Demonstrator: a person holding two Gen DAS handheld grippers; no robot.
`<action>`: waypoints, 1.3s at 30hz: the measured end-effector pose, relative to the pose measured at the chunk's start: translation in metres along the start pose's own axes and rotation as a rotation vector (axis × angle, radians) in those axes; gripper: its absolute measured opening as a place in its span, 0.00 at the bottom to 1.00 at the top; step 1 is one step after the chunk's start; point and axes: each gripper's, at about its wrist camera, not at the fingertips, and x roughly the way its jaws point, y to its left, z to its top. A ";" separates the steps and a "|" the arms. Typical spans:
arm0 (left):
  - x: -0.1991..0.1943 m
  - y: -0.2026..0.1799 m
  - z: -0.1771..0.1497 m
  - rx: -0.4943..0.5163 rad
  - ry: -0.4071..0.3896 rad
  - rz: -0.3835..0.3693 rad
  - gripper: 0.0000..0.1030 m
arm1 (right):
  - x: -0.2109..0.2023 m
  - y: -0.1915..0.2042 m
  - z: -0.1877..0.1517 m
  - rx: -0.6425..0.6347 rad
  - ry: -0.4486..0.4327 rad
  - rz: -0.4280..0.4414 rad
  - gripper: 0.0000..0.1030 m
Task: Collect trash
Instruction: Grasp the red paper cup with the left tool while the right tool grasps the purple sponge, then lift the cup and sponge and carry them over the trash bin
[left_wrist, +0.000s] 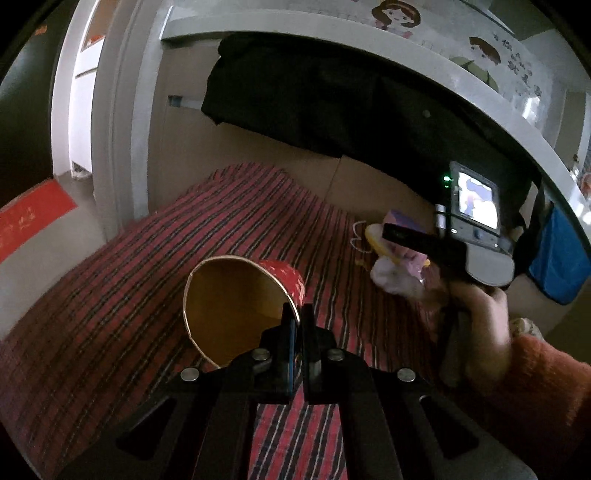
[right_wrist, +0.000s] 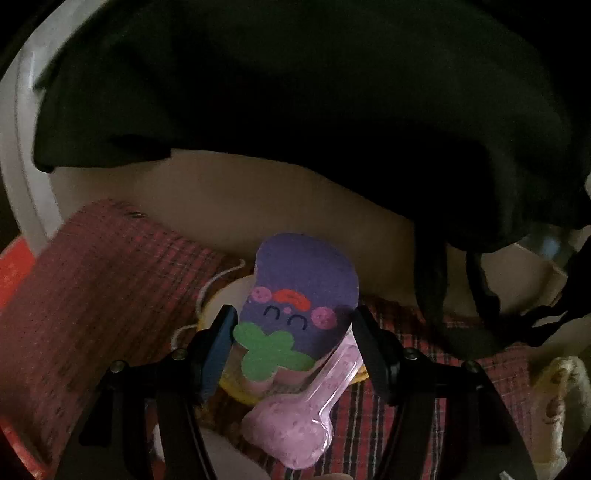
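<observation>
Paper cup (left_wrist: 236, 306), red, lies sideways on striped bedspread (left_wrist: 110, 295), rim clamped by left hand-held gripper (left_wrist: 297, 325). Right hand-held gripper (right_wrist: 291, 332) spread apart around purple wrapper (right_wrist: 303, 295) near pink plastic spoon (right_wrist: 295, 424).

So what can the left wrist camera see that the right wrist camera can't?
Only the left wrist view shows the red paper cup, its rim pinched by the left gripper, and the doorway. Only the right wrist view shows the purple wrapper's smiling face and the pink plastic spoon between the right gripper's open fingers. Both show the striped cloth and the dark garment.
</observation>
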 end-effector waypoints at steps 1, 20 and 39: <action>0.000 0.001 -0.001 -0.006 0.002 -0.005 0.02 | 0.001 0.001 0.000 -0.005 0.007 -0.006 0.61; -0.014 -0.015 -0.005 -0.011 -0.010 0.009 0.02 | -0.060 -0.050 -0.010 0.025 0.113 0.353 0.52; -0.059 -0.098 -0.012 0.086 -0.061 -0.036 0.02 | -0.182 -0.138 -0.064 -0.033 -0.056 0.480 0.52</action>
